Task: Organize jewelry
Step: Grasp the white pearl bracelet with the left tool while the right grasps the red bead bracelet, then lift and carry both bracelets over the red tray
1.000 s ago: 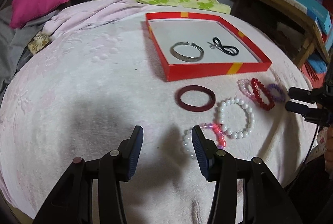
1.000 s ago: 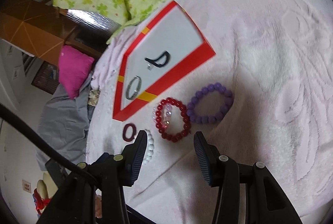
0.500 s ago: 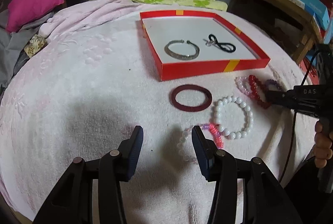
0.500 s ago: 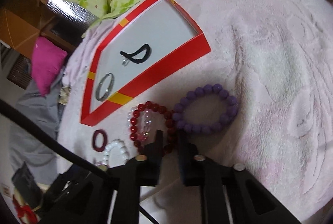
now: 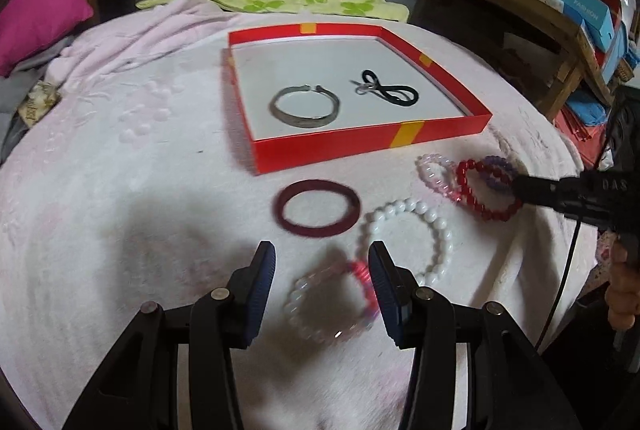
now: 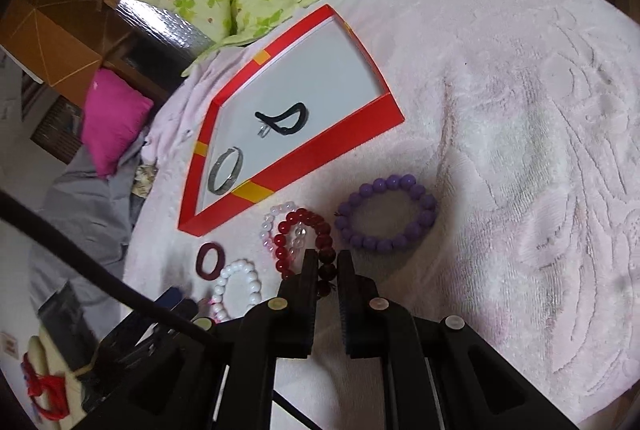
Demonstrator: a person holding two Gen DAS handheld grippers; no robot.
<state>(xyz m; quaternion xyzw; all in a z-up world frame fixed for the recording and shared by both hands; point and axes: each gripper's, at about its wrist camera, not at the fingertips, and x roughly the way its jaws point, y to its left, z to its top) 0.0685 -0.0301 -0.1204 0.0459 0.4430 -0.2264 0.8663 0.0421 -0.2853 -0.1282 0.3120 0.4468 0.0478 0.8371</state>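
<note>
One blanket (image 5: 120,170): pink, under all items.
Red box (image 5: 360,146): 12 o'clock; holds silver bangle (image 5: 305,106), black cord (image 5: 386,92).
Left gripper (image 5: 322,276): spread wide.
Right gripper (image 6: 328,268): pinching red bead bracelet (image 6: 286,246), 6 o'clock of box.

Red bead bracelet (image 6: 304,242) (pinched) lies beside purple bracelet (image 6: 386,214).

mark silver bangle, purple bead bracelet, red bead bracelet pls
silver bangle (image 5: 305,106), left wrist view, near rim.
purple bead bracelet (image 6: 427,218), right wrist view, right-side bead.
red bead bracelet (image 6: 285,228), right wrist view, upper-left bead.
</note>
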